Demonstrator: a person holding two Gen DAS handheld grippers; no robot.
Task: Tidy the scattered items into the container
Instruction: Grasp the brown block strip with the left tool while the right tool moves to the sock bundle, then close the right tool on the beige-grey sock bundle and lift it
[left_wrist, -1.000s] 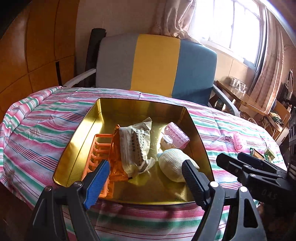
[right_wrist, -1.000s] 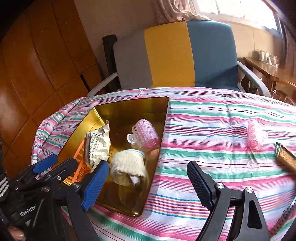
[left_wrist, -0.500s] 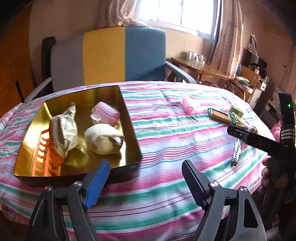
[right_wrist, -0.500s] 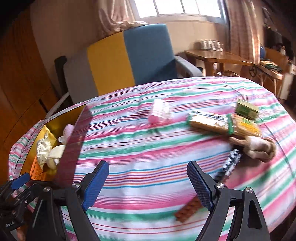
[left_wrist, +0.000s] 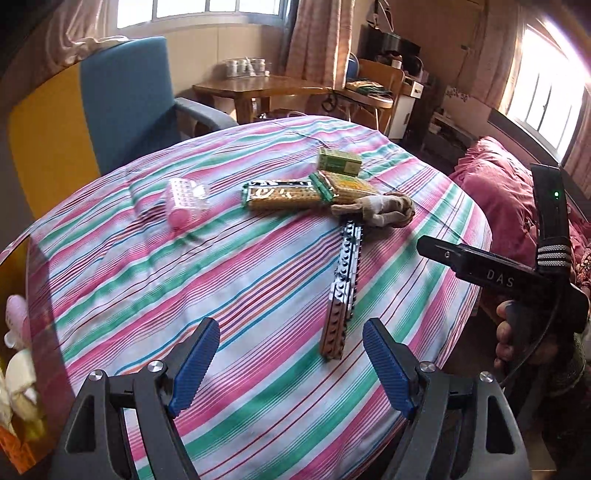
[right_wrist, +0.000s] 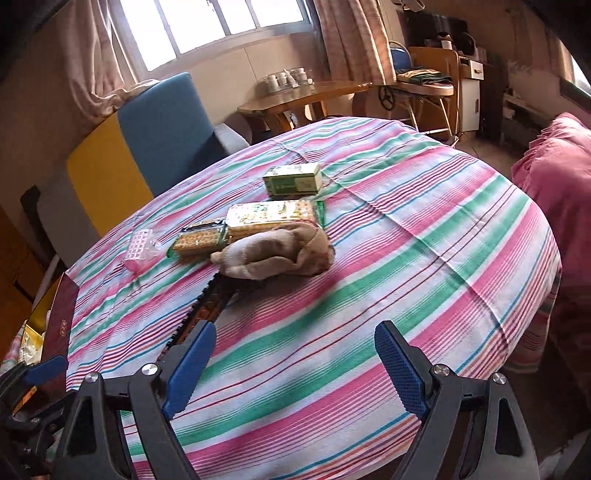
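Striped cloth (left_wrist: 258, 295) covers the round table; on it lie a pink hair roller (left_wrist: 183, 201), two biscuit packs (left_wrist: 280, 194), a green box (left_wrist: 339, 162), a rolled sock (right_wrist: 275, 254) and a brick strip (left_wrist: 341, 288). Left gripper (left_wrist: 291, 365) and right gripper (right_wrist: 295, 369) hover with jaws released, grasping nothing. Gold container (right_wrist: 35, 325) sits at the table's left edge.

Blue-and-yellow armchair (right_wrist: 147, 147) behind striped tablecloth (right_wrist: 406, 240)
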